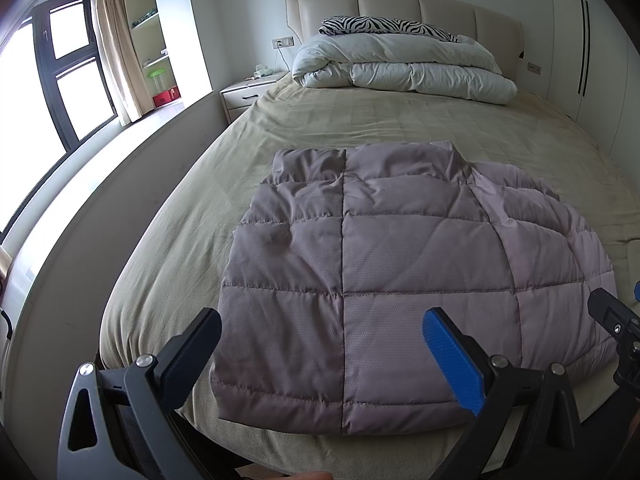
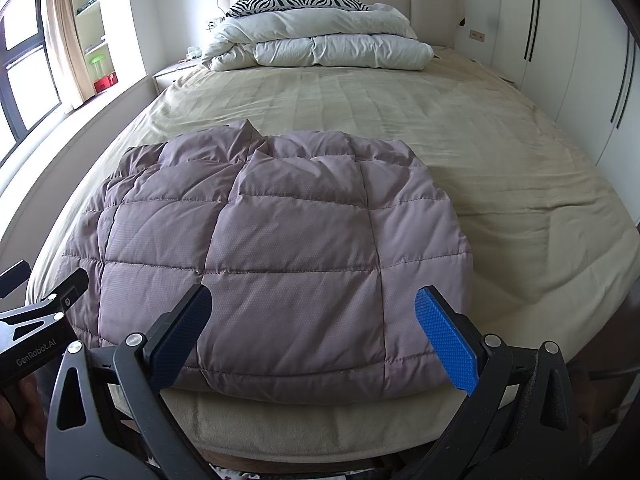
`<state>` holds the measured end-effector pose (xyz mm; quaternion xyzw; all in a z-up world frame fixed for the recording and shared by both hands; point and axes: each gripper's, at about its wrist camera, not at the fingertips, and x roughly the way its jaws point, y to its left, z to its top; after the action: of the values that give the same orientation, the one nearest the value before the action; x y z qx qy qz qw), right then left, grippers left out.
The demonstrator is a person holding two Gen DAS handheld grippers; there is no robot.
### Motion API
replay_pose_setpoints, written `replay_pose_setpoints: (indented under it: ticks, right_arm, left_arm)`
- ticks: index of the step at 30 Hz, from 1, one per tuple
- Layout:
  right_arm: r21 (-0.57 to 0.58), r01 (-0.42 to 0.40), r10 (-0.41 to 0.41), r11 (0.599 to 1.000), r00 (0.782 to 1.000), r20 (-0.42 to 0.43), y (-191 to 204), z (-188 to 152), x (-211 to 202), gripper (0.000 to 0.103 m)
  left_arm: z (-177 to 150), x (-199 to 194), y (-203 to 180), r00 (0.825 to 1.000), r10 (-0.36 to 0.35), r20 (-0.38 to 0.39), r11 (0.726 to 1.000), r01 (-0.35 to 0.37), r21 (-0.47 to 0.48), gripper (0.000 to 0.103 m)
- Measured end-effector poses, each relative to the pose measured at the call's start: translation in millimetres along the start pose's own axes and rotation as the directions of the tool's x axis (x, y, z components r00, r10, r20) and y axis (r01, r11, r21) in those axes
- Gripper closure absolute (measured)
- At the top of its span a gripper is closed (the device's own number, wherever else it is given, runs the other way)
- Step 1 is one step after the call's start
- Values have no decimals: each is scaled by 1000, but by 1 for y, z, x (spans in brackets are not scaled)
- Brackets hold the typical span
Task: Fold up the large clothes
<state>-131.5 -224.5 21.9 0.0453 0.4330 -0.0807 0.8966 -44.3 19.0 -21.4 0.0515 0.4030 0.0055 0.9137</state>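
Mauve quilted jacket (image 1: 400,276) on a beige sheet (image 1: 360,120); far off, white duvet (image 1: 400,68), zebra-striped pillow (image 1: 384,26).

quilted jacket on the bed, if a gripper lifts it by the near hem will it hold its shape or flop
The quilted jacket will probably flop: its puffy stitched panels sag and crease on the bed sheet. It looks light for its bulk, like padded fill. The smooth shell may slip between the pads, so both open grippers, left gripper and right gripper, likely need a deep bite.
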Motion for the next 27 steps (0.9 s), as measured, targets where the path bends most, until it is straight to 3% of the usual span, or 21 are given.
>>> replay_pose_setpoints:
  ticks: [27]
  right_arm:
    - [-1, 0, 0, 1000, 1000, -2, 2, -1, 0, 0]
  left_arm:
    - [-2, 0, 0, 1000, -1, -3, 1000, 1, 2, 0]
